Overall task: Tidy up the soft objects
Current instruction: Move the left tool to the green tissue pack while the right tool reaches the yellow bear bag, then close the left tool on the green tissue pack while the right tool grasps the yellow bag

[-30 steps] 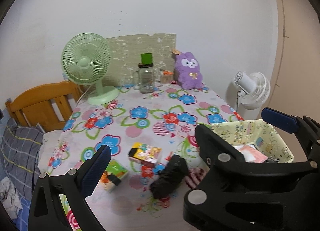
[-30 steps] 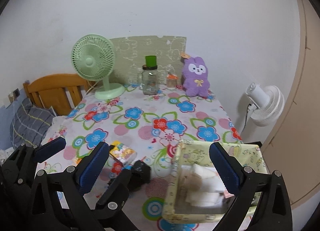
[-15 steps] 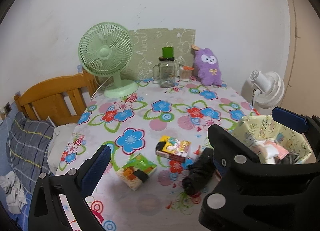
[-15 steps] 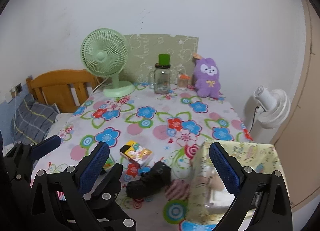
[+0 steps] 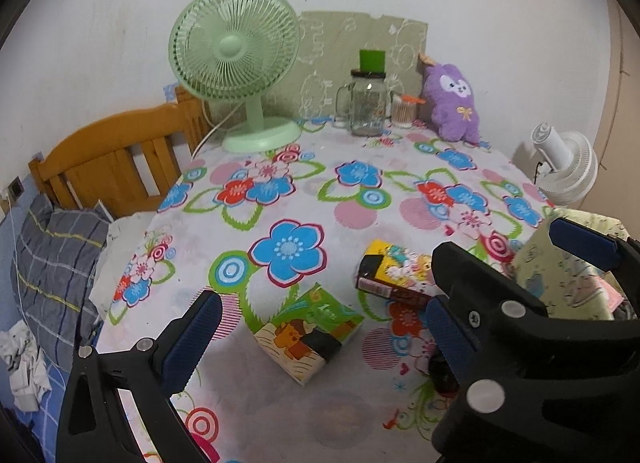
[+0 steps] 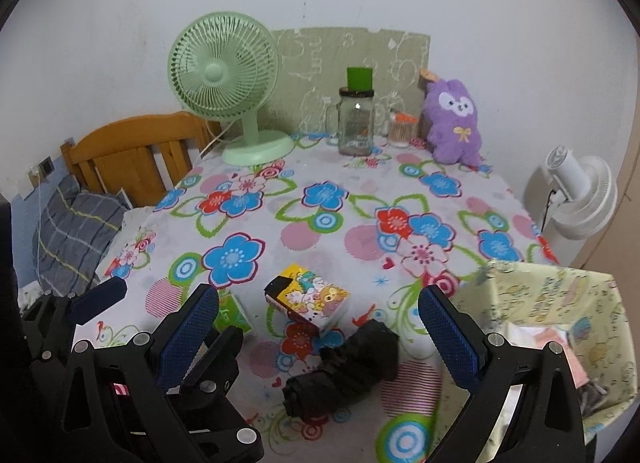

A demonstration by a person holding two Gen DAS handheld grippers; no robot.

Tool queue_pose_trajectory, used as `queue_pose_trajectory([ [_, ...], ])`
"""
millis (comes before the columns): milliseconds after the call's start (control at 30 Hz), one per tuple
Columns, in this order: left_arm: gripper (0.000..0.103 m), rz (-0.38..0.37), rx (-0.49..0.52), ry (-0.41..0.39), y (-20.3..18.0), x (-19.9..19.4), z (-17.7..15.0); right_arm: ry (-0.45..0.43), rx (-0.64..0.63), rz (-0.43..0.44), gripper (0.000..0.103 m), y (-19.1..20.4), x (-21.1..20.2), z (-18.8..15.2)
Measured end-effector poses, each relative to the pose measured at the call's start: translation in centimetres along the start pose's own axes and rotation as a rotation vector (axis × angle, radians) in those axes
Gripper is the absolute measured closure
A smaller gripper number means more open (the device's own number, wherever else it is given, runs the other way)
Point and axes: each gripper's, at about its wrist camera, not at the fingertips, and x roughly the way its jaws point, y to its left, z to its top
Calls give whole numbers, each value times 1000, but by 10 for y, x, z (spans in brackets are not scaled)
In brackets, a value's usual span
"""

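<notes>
A green tissue pack [image 5: 310, 333] lies near the table's front edge, and my left gripper [image 5: 320, 339] hangs open around it with a finger on each side, not touching. Just behind it is a yellow cartoon tissue pack [image 5: 394, 273] [image 6: 308, 299]. A black folded bundle [image 6: 344, 367] lies in front of my right gripper [image 6: 318, 331], which is open and holds nothing. On the right stands a pale yellow fabric basket [image 6: 560, 303] with a few soft items inside. A purple plush toy [image 6: 452, 123] sits at the table's far edge.
A green desk fan [image 5: 236, 63], a glass jar [image 5: 368, 107] and a small cotton-swab pot [image 6: 400, 129] stand at the back by the wall. Left of the floral tablecloth [image 5: 360, 203] are a wooden headboard [image 5: 108, 167] and bedding; a white fan [image 6: 576, 191] is on the right.
Both grippers have moved left and closer to the table. The green pack now lies between the left gripper's fingers, and the basket has slid toward the right edge of both views.
</notes>
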Motion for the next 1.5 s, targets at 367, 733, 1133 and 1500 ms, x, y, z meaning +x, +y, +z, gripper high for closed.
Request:
queue_pose_trajectory([
  [367,1,12,-32,90,12,48,-1,80,7,16,2,2,50,-2],
  [733,10,9,-27,165,11,76,-13,159,4,43,2,1,90,-11],
  [1133,19,4,-39,181,13,86,-18,198,-4,39,2,1,106,-16],
  [1500,19,15,-90,179,23,88,-14,221,-15,47,2,8,118,-15],
])
